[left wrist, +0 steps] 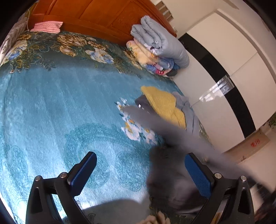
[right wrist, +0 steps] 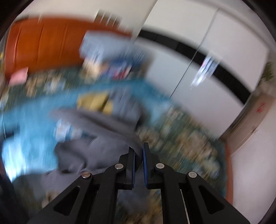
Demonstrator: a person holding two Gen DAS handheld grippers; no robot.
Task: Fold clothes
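Note:
A grey garment trails over the blue floral bedspread, blurred by motion. My right gripper is shut on a fold of that grey cloth, which hangs out to the left of its blue pads. In the left wrist view the same grey garment streaks across the lower right, passing in front of the right finger. My left gripper stands open above the bedspread, with nothing pressed between its pads. A yellow knitted garment lies on other grey clothes near the bed's right edge.
Folded quilts and blankets are stacked against the orange headboard. A pink cloth lies at the back left. White wardrobe doors with a black band stand right of the bed. A cardboard box sits on the floor.

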